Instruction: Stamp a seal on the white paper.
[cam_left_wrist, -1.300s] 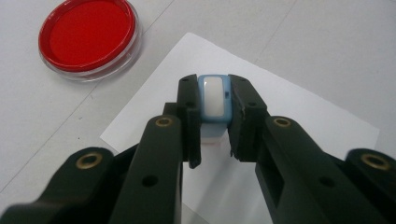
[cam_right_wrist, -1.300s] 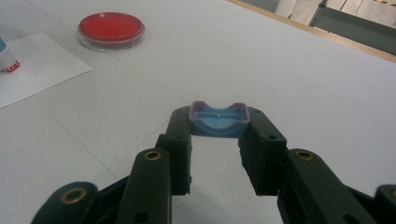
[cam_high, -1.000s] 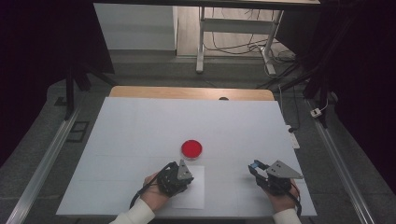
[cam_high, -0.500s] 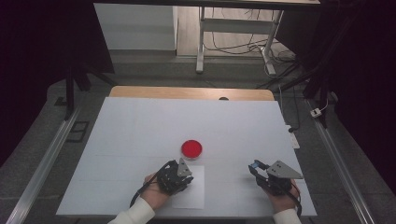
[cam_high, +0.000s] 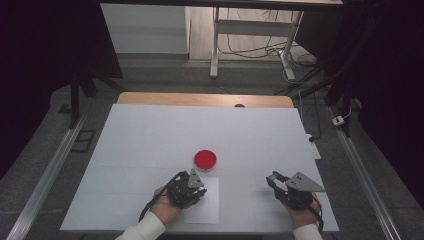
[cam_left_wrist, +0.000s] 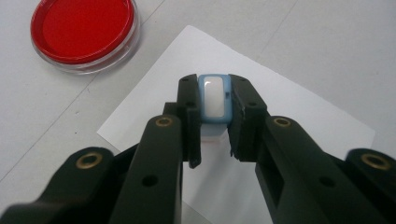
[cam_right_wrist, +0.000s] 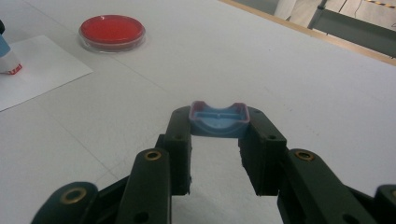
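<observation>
We hold a small blue and white stamp tight in the jaws of our left gripper, standing on the white paper near us, likely to press a mark. Our right gripper squeezes its blue cap off to the right, out of the way. The red dish sits just beyond the paper on the worktop.

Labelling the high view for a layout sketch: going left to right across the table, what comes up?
Left tongs holding a blue stamp over the white paper sheet → red dish → right tongs holding a blue cap.
</observation>
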